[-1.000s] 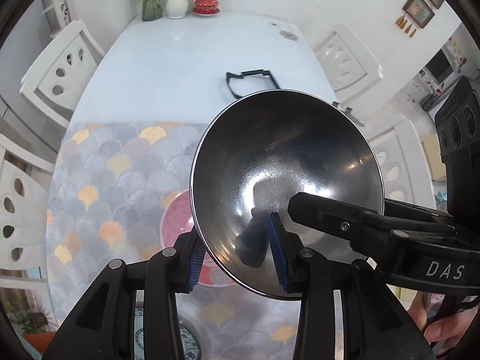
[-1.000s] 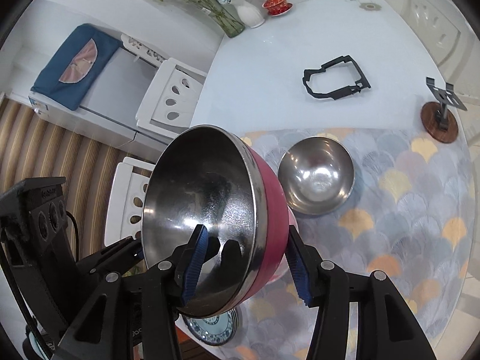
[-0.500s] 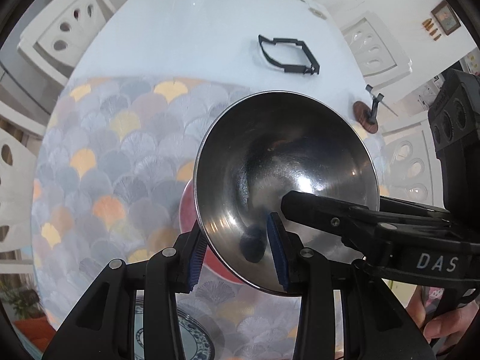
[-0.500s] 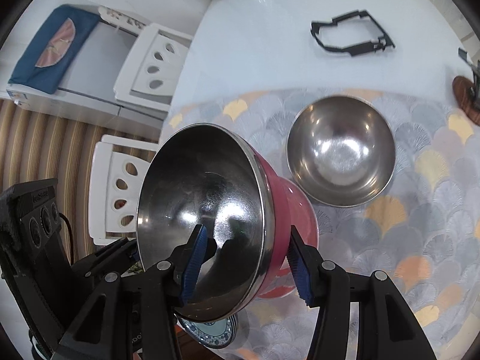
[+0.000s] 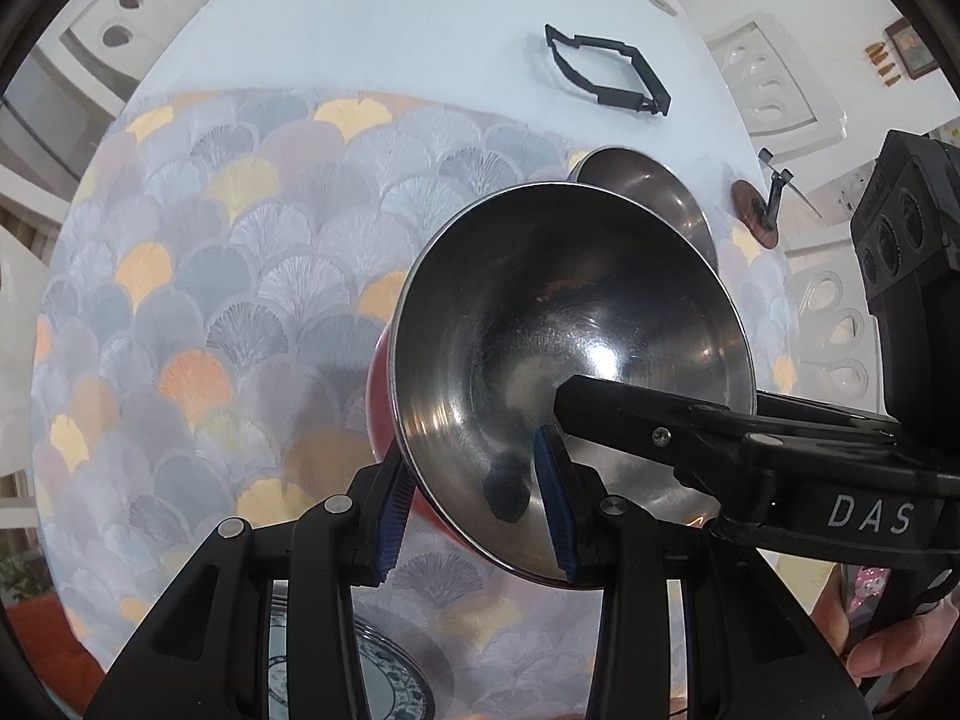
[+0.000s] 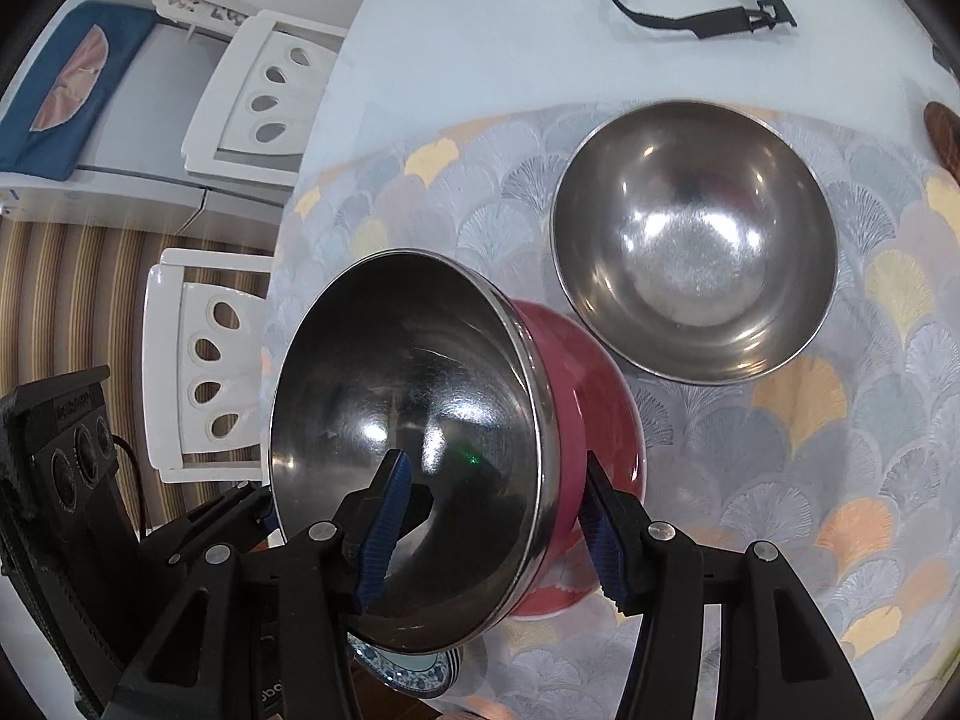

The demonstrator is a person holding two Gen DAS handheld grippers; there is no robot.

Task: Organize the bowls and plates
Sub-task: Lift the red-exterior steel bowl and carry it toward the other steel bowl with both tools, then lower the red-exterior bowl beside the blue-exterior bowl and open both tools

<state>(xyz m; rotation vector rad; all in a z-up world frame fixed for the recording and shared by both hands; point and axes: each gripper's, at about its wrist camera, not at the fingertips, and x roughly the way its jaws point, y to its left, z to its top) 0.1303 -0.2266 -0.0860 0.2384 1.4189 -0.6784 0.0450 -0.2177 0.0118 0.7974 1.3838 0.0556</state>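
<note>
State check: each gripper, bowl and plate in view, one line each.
left gripper: shut on the red bowl's rim.
right gripper: shut on the same bowl's rim, opposite side.
red bowl: tilted, held by both grippers, steel inside empty.
steel bowl: upright on the placemat, empty, ungripped.
patterned plate: flat at the near table edge, mostly hidden.

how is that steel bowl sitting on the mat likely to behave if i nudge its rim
The loose steel bowl has a rounded underside, so it would probably rock or tip rather than stay flat. Its polished, mirror-like wall suggests the pads could slip. It looks thin-walled, so likely light and easy to slide across the scalloped mat.
</note>
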